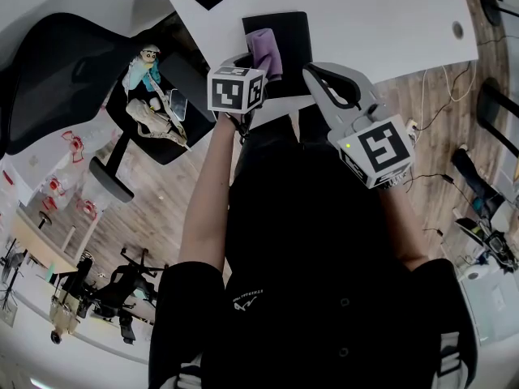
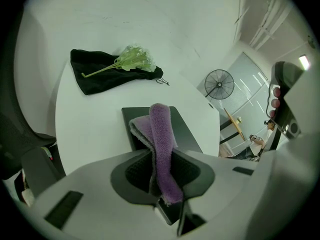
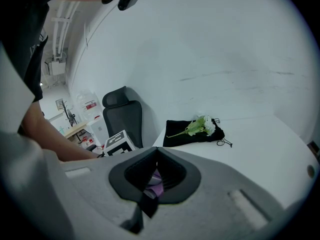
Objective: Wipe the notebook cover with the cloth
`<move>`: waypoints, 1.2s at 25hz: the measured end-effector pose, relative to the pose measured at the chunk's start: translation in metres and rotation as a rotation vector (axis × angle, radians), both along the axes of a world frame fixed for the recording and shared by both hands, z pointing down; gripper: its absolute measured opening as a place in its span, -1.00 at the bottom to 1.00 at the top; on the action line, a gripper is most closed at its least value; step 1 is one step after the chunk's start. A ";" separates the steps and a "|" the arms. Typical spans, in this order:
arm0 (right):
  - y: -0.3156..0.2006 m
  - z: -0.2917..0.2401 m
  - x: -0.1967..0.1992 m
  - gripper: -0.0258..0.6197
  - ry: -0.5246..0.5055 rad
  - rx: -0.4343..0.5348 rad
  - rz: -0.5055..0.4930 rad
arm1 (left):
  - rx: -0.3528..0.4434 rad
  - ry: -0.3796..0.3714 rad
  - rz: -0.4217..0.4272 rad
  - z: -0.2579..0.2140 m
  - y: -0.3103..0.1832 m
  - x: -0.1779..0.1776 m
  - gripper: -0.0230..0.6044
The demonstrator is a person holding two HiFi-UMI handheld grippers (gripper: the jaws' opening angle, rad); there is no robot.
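At our 9 o'clock an office chair (image 1: pixel 49 79) crowds the corner of the white table (image 1: pixel 389 23), so we judge there is little swing room on that side. At 11 o'clock, well beyond the work, a flower sprig (image 2: pixel 132 59) lies on a black pouch (image 2: pixel 97 74), clear of any stroke. The left gripper (image 2: pixel 159 166) is clamped tight on a folded purple cloth (image 2: pixel 161 129), whose free end reaches over the black notebook (image 2: pixel 187 129) at 12 o'clock. We cannot tell whether the cloth is touching the cover. The notebook sits close to the table's near edge, and nothing pins it. A wipe drawn toward 6 o'clock could drag it off the table, and a hard push might tug the cloth out of the jaws. The right gripper (image 1: pixel 312 73) hangs just beside the notebook at 1 o'clock with its jaws drawn together on nothing. Bare table runs on toward 2 o'clock, the safest direction for a stroke.
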State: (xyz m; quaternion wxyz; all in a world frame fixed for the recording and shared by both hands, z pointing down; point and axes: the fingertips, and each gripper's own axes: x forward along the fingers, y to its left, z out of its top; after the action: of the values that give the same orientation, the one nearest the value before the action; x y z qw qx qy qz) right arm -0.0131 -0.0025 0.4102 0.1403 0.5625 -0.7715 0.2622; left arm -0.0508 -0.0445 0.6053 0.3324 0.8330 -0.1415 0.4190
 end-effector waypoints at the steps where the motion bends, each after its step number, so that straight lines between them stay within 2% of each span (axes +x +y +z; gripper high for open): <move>1: 0.001 0.000 0.000 -0.91 0.000 0.000 0.000 | 0.001 -0.001 -0.001 0.000 0.000 0.000 -0.65; 18: 0.001 -0.002 -0.004 -0.91 0.012 0.000 0.000 | 0.023 -0.006 -0.041 -0.004 -0.011 -0.018 -0.65; 30: 0.003 -0.001 -0.007 -0.91 0.018 0.004 -0.004 | 0.046 -0.041 -0.043 -0.002 -0.013 -0.030 -0.65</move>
State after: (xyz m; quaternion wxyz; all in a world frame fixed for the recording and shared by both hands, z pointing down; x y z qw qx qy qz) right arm -0.0202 0.0003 0.4091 0.1467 0.5636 -0.7717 0.2555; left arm -0.0807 -0.0577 0.6032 0.3193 0.8284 -0.1759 0.4253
